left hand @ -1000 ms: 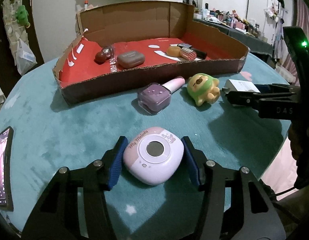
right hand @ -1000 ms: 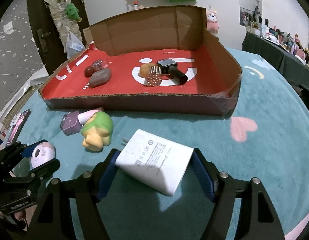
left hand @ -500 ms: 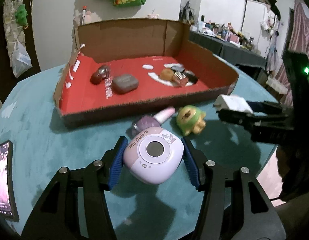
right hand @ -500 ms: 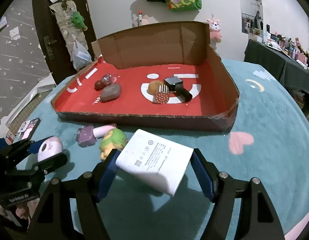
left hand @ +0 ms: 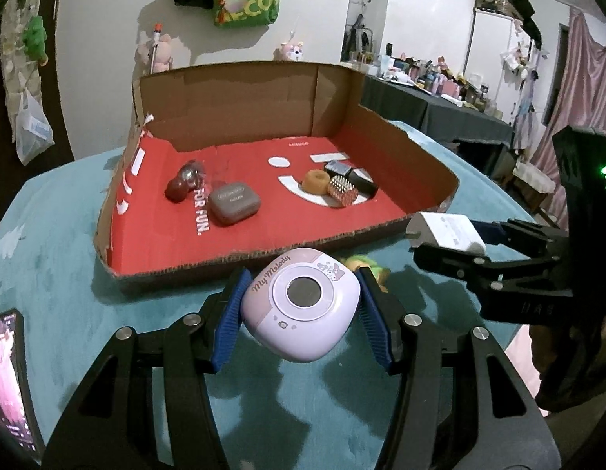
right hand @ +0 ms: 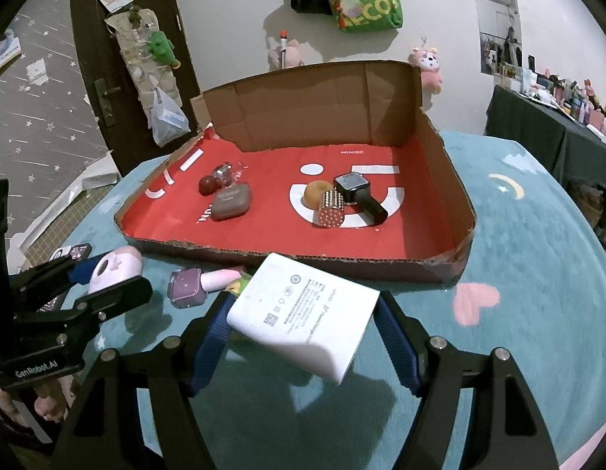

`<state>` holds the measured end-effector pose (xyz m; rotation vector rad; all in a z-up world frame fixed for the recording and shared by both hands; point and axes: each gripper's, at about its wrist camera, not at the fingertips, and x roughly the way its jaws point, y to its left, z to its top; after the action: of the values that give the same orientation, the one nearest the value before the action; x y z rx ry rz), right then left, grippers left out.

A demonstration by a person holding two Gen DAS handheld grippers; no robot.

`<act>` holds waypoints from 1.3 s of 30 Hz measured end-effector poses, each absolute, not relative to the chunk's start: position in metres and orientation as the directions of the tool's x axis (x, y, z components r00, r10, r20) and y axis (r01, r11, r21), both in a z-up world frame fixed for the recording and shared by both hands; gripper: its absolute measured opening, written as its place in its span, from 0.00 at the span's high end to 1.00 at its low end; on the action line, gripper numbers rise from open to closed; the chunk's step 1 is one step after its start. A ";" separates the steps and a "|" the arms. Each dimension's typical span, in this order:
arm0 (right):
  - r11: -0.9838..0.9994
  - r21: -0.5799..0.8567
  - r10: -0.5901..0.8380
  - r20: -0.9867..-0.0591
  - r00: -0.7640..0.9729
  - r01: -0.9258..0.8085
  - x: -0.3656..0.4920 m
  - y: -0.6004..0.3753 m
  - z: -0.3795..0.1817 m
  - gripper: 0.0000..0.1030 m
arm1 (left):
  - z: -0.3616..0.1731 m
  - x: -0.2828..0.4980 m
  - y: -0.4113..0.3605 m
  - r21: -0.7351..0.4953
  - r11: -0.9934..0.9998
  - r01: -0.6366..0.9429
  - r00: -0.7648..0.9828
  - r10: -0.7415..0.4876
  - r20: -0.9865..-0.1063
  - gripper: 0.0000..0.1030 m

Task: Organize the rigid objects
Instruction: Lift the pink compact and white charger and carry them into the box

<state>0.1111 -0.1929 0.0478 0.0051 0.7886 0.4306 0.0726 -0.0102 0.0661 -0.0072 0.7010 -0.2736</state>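
Note:
My left gripper (left hand: pixel 301 311) is shut on a pink and lilac toy camera (left hand: pixel 301 301), held above the teal table just in front of the cardboard tray (left hand: pixel 232 262). My right gripper (right hand: pixel 303 325) is shut on a white charger block (right hand: pixel 303 313), also lifted off the table near the tray's front wall (right hand: pixel 342 264). In the left wrist view the right gripper (left hand: pixel 448 241) shows with the charger (left hand: pixel 446 231) at the right. A purple nail polish bottle (right hand: pixel 191 286) lies on the table; a green figure (left hand: pixel 365 264) is mostly hidden behind the camera.
Inside the red-floored tray lie a grey case (left hand: pixel 234 201), a dark red ball (left hand: pixel 176 190), an orange ring (left hand: pixel 316 181), a studded cylinder (left hand: pixel 342 192) and a black watch (right hand: pixel 358 192). A phone (left hand: pixel 9 376) lies at the table's left edge.
Both grippers have risen with their objects, lifting the camera and the charger off the table. The tray now sits lower and closer in both views.

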 end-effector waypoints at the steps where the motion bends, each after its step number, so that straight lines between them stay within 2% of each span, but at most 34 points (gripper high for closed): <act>1: 0.913 0.163 0.378 -0.685 0.623 -0.374 0.112 -0.193 0.048 0.28 | 0.067 0.074 -0.010 -0.097 0.964 0.247 0.731 -0.251 -0.635 0.49; 23: 0.907 0.159 0.388 -0.676 0.627 -0.390 0.139 -0.183 0.062 0.28 | 0.084 0.118 -0.006 -0.113 0.964 0.242 0.731 -0.258 -0.631 0.49; 39: 0.904 0.164 0.383 -0.718 0.581 -0.395 0.173 -0.173 0.048 0.28 | 0.055 0.162 0.012 -0.186 0.964 0.190 0.641 -0.265 -0.720 0.49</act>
<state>0.1726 -0.1731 0.0481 -0.0143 0.8353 0.4545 0.1616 0.0121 0.0547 -0.0960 0.8361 -0.2595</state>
